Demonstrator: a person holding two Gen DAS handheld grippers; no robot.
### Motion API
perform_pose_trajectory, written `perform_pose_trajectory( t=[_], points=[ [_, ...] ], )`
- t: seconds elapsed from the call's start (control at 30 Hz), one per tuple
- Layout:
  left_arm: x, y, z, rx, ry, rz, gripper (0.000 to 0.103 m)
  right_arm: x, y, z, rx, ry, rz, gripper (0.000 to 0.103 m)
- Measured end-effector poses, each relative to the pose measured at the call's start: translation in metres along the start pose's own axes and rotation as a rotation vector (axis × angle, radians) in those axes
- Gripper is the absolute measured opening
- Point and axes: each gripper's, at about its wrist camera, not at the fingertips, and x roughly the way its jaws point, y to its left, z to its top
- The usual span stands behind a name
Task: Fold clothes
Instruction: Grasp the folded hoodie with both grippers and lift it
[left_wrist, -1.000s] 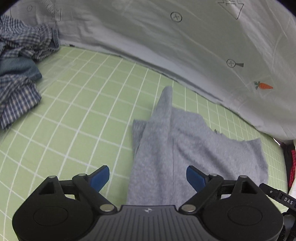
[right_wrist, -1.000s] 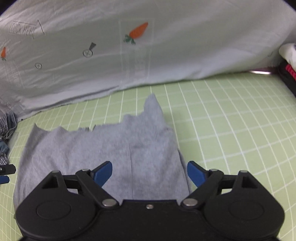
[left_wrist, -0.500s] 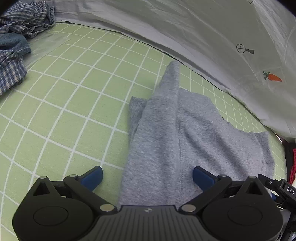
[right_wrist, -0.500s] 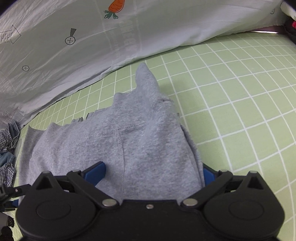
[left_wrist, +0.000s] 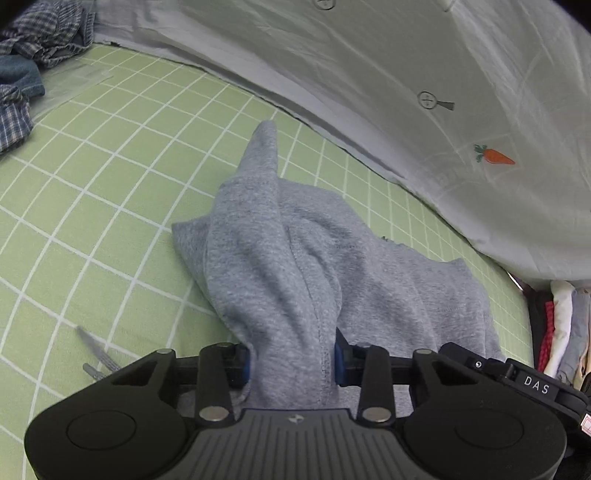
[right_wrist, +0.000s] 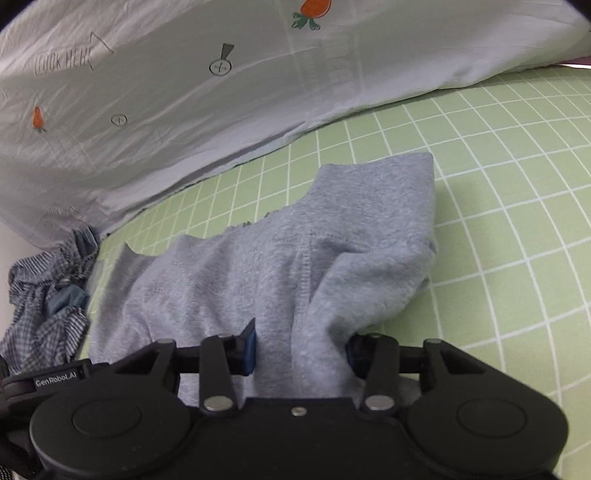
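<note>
A grey knit garment (left_wrist: 295, 258) lies partly folded on the green checked sheet (left_wrist: 110, 177). My left gripper (left_wrist: 291, 360) is shut on the garment's near left edge, the cloth bunched up between its blue pads. My right gripper (right_wrist: 301, 350) is shut on the near right edge of the same garment (right_wrist: 277, 266), which rises in a ridge from the jaws. The far edge of the garment lies flat on the sheet. The other gripper's body shows at the right edge of the left wrist view (left_wrist: 517, 376).
A white cover with carrot prints (left_wrist: 406, 74) rises along the far side. A heap of blue plaid clothes (left_wrist: 22, 55) lies at the far left, also in the right wrist view (right_wrist: 40, 306). A stack of clothes (left_wrist: 561, 332) stands at the right. A grey cord (left_wrist: 96, 354) lies near left.
Both grippers went from open above the garment to shut on its near edge. The cloth is now bunched and lifted at the jaws.
</note>
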Motion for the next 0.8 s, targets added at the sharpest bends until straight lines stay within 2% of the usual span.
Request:
perform_pose_trajectory(
  t=[0.07, 0.17, 0.3, 0.43, 0.63, 0.8],
  points=[
    [-0.020, -0.014, -0.014, 0.003, -0.013, -0.044, 0.036, -0.023, 0.002, -0.011, 0.014, -0.036, 0.017, 0.036],
    [-0.047, -0.031, -0.042, 0.043, -0.036, -0.044, 0.036, -0.061, 0.005, -0.037, 0.033, -0.084, 0.024, 0.036],
    [-0.073, -0.043, -0.078, 0.066, -0.026, -0.052, 0.036, -0.103, -0.008, -0.072, 0.084, -0.102, 0.030, 0.036],
    [-0.081, -0.058, -0.120, 0.067, -0.003, -0.048, 0.036, -0.136, -0.029, -0.105, 0.129, -0.094, 0.023, 0.036],
    [-0.085, -0.077, -0.180, 0.048, 0.062, -0.072, 0.036, -0.176, -0.059, -0.157, 0.125, -0.065, -0.034, 0.036],
    [-0.086, -0.084, -0.198, 0.080, 0.104, -0.082, 0.036, -0.197, -0.076, -0.187, 0.182, -0.057, -0.076, 0.036]
  ],
)
